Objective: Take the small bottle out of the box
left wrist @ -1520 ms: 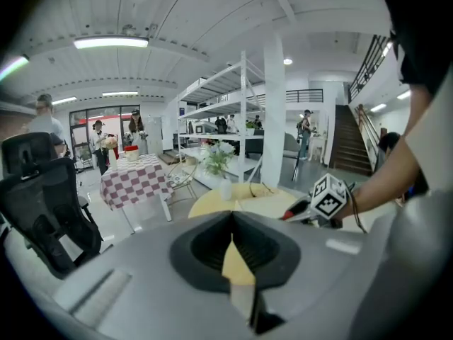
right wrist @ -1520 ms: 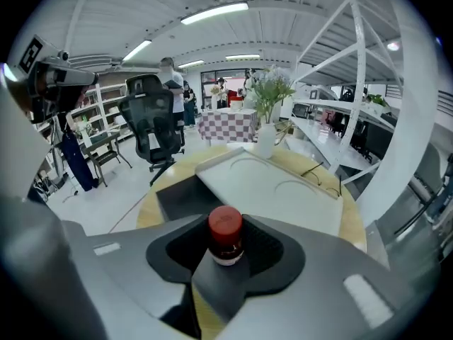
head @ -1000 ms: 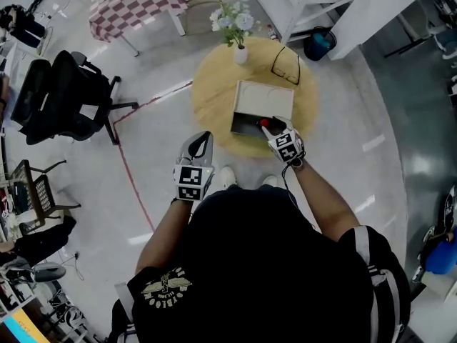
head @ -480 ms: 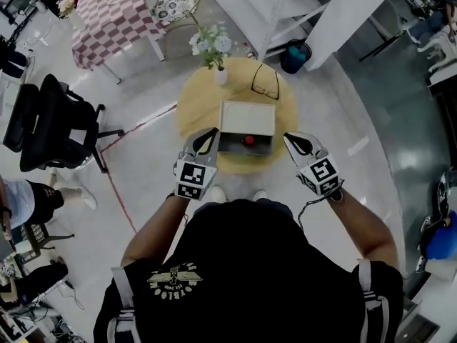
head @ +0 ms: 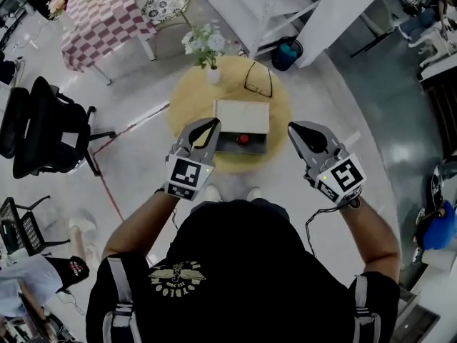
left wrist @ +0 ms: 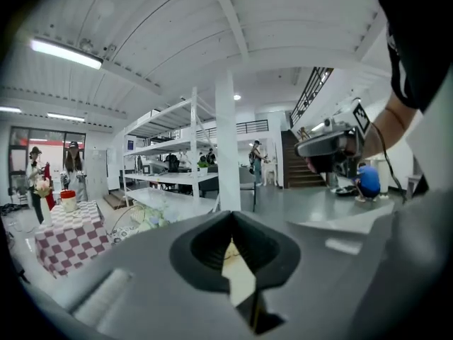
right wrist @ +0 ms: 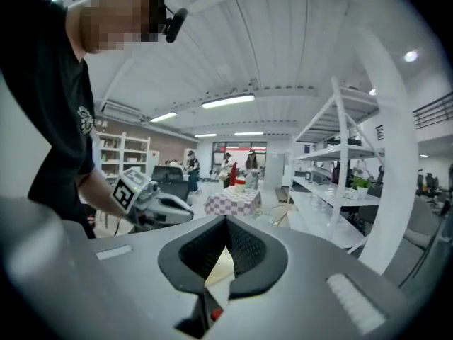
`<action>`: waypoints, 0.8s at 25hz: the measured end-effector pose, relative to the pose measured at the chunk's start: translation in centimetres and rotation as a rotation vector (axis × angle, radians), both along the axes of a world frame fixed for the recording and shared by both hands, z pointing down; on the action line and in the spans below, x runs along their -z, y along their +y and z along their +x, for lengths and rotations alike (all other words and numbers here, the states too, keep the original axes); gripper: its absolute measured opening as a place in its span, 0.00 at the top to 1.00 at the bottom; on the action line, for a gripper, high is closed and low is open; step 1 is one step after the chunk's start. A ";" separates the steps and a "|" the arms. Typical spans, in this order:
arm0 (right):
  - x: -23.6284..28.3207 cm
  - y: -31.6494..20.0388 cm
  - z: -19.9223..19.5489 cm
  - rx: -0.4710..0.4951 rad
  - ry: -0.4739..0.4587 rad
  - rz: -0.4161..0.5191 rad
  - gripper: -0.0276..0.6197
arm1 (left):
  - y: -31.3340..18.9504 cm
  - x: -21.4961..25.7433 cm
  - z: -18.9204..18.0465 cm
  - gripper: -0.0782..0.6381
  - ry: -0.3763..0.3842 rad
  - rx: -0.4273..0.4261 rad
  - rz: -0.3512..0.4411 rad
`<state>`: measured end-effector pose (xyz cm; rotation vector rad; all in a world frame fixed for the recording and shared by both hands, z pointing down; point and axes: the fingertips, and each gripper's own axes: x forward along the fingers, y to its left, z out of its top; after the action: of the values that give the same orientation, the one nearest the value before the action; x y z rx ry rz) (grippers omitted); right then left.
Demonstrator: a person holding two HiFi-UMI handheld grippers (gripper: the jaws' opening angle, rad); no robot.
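The left gripper (head: 212,123) and the right gripper (head: 293,128) are both clenched tight on nothing, one at each side of the box (head: 243,111). The small bottle (head: 243,138) with its red top sits inside the box, at the side by the near edge of the round tabletop (head: 187,106). Glasses (head: 258,81) and a flower vase (head: 213,74) sit by the far edge.

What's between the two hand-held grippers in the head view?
The open box on the round table, with the small bottle inside, its red top showing. The head view shows it.
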<state>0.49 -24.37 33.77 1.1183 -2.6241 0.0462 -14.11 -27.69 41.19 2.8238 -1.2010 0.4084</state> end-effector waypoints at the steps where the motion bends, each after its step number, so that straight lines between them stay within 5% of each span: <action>1: -0.2 -0.5 -0.4 -0.047 -0.032 0.015 0.95 | 0.0 -0.1 0.0 0.89 -0.001 -0.002 -0.001; 8: -3.0 -1.8 -2.1 -0.220 -0.137 0.016 0.95 | -0.7 1.0 0.4 0.89 0.051 0.052 0.006; 14: -2.4 -2.6 -0.6 -0.185 -0.092 0.076 0.95 | -0.9 2.0 3.6 0.89 -0.002 0.062 0.056; 20: -3.0 -3.7 3.6 -0.155 -0.122 0.064 0.95 | -2.8 2.7 7.1 0.89 0.121 0.188 0.018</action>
<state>4.08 -28.09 36.82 1.3806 -2.6551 0.0646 -7.04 -30.48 38.49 2.6732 -1.4334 0.2147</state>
